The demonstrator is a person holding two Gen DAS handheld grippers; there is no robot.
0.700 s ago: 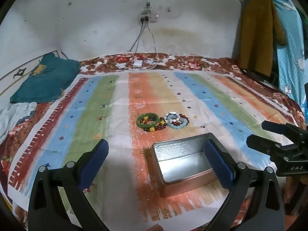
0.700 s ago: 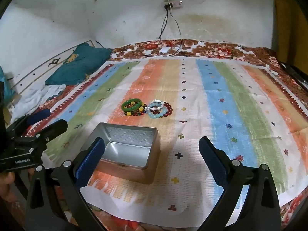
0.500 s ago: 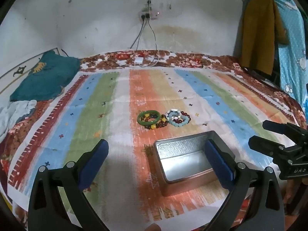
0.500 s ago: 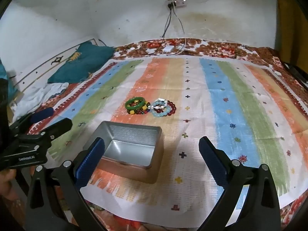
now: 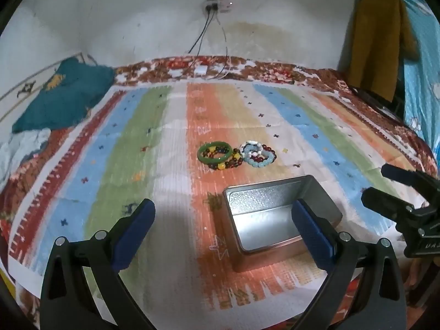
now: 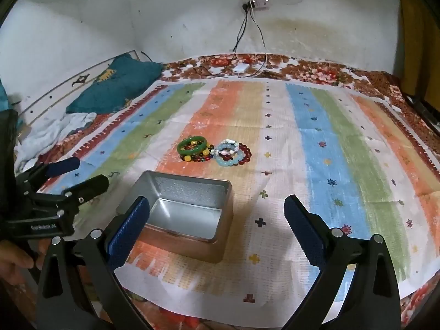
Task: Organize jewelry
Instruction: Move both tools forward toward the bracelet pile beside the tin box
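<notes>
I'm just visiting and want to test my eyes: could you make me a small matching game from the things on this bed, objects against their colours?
Things:
1. bangle
2. tin box
3. pillow
4. big-bead bracelet

Colours:
A. silver
B. pale blue
C. green
D. teal

Pairs: 1-C, 2-A, 3-D, 4-B

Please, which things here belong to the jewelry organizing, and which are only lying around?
Belong to the job:
- green bangle
- pile of beaded bracelets
- open silver metal tin

Only lying about:
- teal cushion
- white charger with cables
- mustard cloth hanging
</notes>
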